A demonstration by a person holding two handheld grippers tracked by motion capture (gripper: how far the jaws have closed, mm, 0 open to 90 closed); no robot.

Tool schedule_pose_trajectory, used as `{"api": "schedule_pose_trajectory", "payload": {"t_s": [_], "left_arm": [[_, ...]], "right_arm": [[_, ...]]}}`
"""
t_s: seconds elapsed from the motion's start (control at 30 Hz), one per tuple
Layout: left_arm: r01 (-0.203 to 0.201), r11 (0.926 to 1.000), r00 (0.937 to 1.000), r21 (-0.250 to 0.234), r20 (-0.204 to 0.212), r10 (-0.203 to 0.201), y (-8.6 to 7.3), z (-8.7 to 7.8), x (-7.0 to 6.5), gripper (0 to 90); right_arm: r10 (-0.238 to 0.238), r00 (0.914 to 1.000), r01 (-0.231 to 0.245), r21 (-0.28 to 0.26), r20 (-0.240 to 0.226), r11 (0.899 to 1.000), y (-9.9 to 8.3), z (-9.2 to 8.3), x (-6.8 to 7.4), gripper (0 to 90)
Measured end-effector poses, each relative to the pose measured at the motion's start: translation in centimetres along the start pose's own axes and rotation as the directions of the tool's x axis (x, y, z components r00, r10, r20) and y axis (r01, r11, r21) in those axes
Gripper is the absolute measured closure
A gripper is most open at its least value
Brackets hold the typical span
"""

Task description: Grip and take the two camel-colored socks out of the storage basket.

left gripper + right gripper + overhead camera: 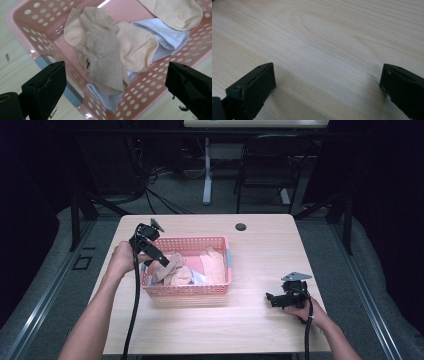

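A black chair (270, 162) and white table leg (207, 175) stand beyond the wooden table (260, 255), cables (160, 195) on the floor.

Light wooden table (250, 320) with pink basket (186, 290) on it.

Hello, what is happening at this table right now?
A person holds a claw in each hand at a wooden table. The left claw hovers open over a pink basket of socks, aimed at a tan sock lying on top of the pile. Nothing is gripped yet. The right claw rests open, low over the bare table to the basket's right.
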State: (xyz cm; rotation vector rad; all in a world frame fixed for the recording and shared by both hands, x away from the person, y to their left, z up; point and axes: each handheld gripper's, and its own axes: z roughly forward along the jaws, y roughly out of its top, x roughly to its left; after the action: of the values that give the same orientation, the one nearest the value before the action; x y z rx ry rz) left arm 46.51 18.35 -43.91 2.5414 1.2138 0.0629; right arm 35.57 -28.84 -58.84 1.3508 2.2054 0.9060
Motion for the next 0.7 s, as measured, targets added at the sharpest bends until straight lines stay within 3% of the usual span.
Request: {"api": "schedule_pose_trajectory", "payload": {"t_s": [0.17, 0.47, 0.7], "left_arm": [[0.005, 0.9997, 0.9996, 0.024, 0.027, -0.006, 0.3, 2.1, 0.2, 7.6], [0.004, 0.9986, 0.9988, 0.053, 0.049, -0.006, 0.1, 4.3, 0.5, 13.6], [0.013, 0.9966, 0.9997, 0.081, 0.021, -0.015, 0.0, 5.4, 0.6, 19.3]], "right_arm": [[0.001, 1.0000, -0.001, -0.002, 0.000, 1.000, 0.0, 0.0, 0.0, 0.0], [0.001, 1.0000, -0.001, -0.001, 0.001, 1.000, 0.0, 0.0, 0.0, 0.0], [0.001, 1.0000, -0.001, -0.002, 0.000, 1.000, 0.0, 0.0, 0.0, 0.0]]}}
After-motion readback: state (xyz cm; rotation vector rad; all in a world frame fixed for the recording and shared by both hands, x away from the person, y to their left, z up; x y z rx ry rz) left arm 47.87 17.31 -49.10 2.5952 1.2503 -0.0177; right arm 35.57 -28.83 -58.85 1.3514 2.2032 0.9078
